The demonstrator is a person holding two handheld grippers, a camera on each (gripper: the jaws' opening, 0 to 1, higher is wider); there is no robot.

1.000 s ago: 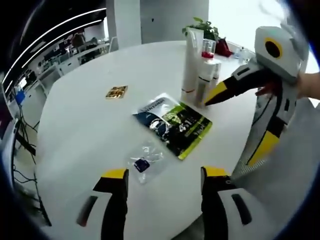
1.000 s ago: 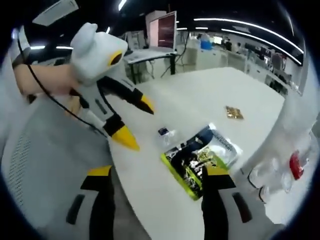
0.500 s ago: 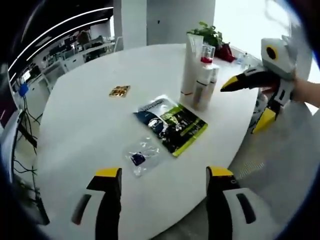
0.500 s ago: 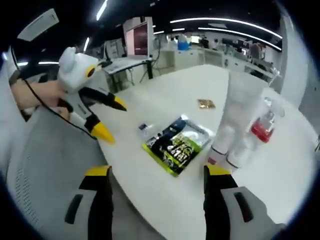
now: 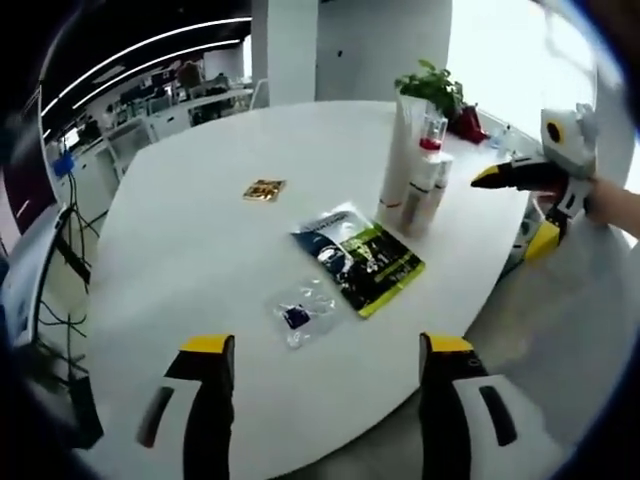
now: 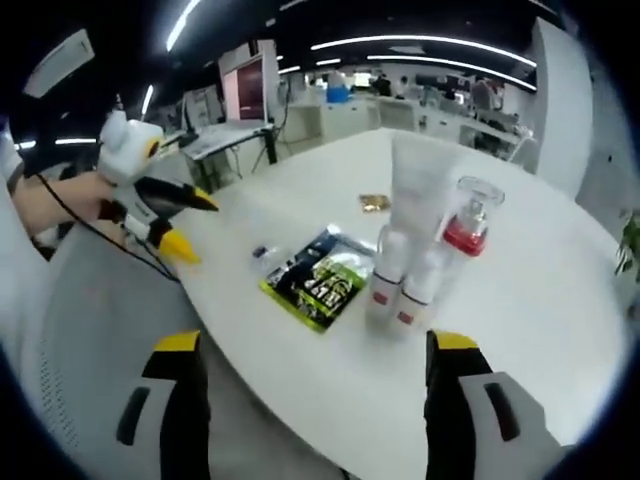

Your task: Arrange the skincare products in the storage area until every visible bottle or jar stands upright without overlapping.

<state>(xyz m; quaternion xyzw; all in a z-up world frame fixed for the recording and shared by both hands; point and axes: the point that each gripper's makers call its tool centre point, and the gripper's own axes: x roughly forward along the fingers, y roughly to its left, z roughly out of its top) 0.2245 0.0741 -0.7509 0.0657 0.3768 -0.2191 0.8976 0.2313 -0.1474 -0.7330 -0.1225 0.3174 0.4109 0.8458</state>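
Observation:
Several skincare products stand upright in a tight cluster on the round white table (image 5: 200, 250): a tall white tube (image 5: 405, 140) (image 6: 420, 185), a clear bottle with red liquid (image 5: 432, 135) (image 6: 465, 225) and small white bottles (image 5: 418, 195) (image 6: 385, 285). My left gripper (image 5: 325, 350) (image 6: 198, 230) is open and empty, off the table's edge. My right gripper (image 6: 315, 345) (image 5: 508, 212) is also open, holds nothing and hovers beside the table, apart from the cluster.
A green and blue sachet pack (image 5: 358, 258) (image 6: 315, 280) lies flat near the cluster. A small clear bag (image 5: 300, 317) (image 6: 263, 253) and a gold sachet (image 5: 264, 189) (image 6: 375, 202) lie further out. A potted plant (image 5: 430, 85) stands behind the products. A grey chair (image 6: 80, 330) is by the edge.
Both grippers have drawn back from the table, so the products look smaller. The right gripper has moved away from the bottles it was next to. The products have not moved.

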